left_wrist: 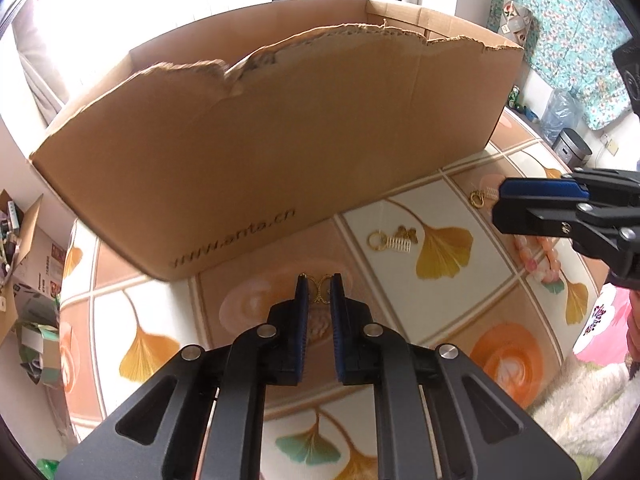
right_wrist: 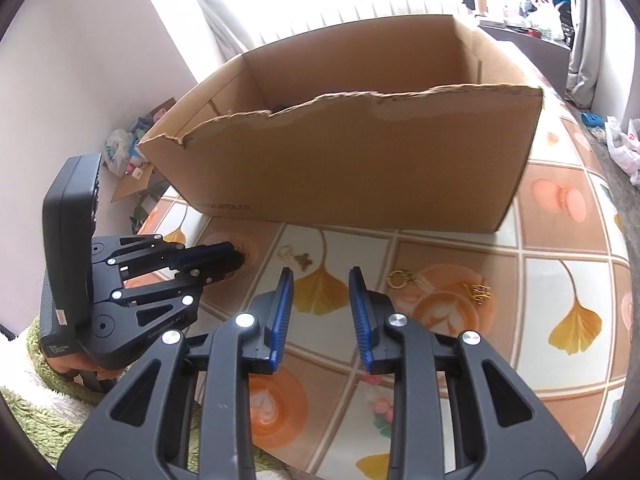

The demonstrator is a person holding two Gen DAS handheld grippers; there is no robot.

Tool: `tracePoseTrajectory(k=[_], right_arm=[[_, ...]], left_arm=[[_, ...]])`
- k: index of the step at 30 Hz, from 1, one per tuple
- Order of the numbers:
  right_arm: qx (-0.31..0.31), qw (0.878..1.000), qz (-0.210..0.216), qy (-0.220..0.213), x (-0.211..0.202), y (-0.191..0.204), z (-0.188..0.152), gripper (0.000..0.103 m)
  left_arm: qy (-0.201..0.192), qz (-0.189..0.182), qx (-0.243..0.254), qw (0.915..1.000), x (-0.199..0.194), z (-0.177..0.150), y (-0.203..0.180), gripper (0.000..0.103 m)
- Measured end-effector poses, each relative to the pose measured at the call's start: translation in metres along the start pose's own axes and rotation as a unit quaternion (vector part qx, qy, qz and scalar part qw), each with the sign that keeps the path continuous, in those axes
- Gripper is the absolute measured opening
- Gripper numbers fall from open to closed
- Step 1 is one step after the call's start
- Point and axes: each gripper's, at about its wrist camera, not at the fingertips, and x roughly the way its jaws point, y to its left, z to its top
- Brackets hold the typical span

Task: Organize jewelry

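My left gripper (left_wrist: pixel 319 283) is low over the patterned tablecloth, its jaws narrowed around a small gold filigree earring (left_wrist: pixel 319 290) at the tips; whether the pads touch it is unclear. In the right wrist view the left gripper (right_wrist: pixel 240 258) shows at the left, tips at the same gold piece. My right gripper (right_wrist: pixel 320 276) is open and empty above the cloth. A gold ring with a comb charm (left_wrist: pixel 394 239) (right_wrist: pixel 294 258), a gold hoop piece (right_wrist: pixel 402 279) (left_wrist: pixel 480 196) and a gold chain piece (right_wrist: pixel 478 291) lie on the cloth. Pink beads (left_wrist: pixel 538 262) lie under the right gripper (left_wrist: pixel 498 206).
A large open cardboard box (left_wrist: pixel 260 152) (right_wrist: pixel 360 168) with a torn front wall stands just behind the jewelry. The tablecloth (right_wrist: pixel 560 240) has ginkgo-leaf tiles. Clutter and a small carton (left_wrist: pixel 16 240) lie on the floor at the left. A fluffy green mat (right_wrist: pixel 36 412) is at the near edge.
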Motion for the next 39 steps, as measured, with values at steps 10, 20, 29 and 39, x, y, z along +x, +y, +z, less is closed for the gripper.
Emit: tracePoseTrajectory(k=[10,20,29,39], right_arm=[[-0.067,0.997,0.029,0.029,0.036,0.032,0.016,0.027],[-0.088,0.994,0.031,0.058,0.056,0.039,0.02,0.026],[-0.082,0.995,0.024,0.058,0.059,0.037,0.021,0.026],[-0.076,0.991,0.068,0.087,0.055,0.044,0.007,0.026]], left_arm=[[-0.001,-0.003,-0.035,0.9994,-0.007,-0.014,0.014,0.011],[-0.007,-0.016,-0.043,0.9989,-0.01,-0.022,0.026,0.011],[-0.012,-0.018,-0.042,0.9989,-0.014,-0.028,0.034,0.011],[-0.013,-0.016,-0.043,0.9989,-0.015,-0.027,0.032,0.011]])
